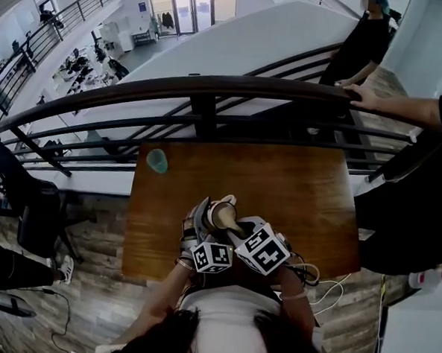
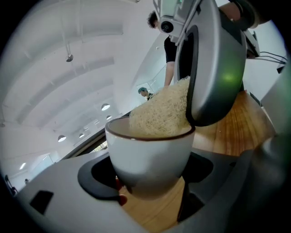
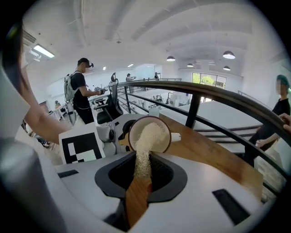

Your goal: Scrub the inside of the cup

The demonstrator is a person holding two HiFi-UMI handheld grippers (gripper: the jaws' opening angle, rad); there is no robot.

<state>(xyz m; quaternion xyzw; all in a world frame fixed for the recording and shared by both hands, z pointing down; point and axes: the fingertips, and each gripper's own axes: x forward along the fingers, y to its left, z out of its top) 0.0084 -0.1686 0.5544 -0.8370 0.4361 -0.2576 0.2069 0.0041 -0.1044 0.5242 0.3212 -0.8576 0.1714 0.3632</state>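
White cup (image 2: pixel 150 152) with dark rim, pinched by its body between jaws of left gripper (image 2: pixel 150 179). Held up over near part of wooden table (image 1: pixel 302 192), mouth tipped toward right gripper (image 3: pixel 140 182). Pale fibrous brush head (image 2: pixel 161 111) pushed into cup mouth, filling much of it. Flat wooden brush handle (image 3: pixel 136 202) clamped between right gripper jaws, head end pointing away into cup. Both grippers close together, marker cubes (image 1: pixel 212 257) side by side at near table edge. Small teal cup (image 1: pixel 157 161) upright near far left corner of table, well apart from the grippers. Dark metal railing (image 1: pixel 204 85) just beyond table. Another person's hand (image 1: pixel 364 96) resting on top rail at right. Standing person with backpack (image 3: pixel 79 93) farther off on left.
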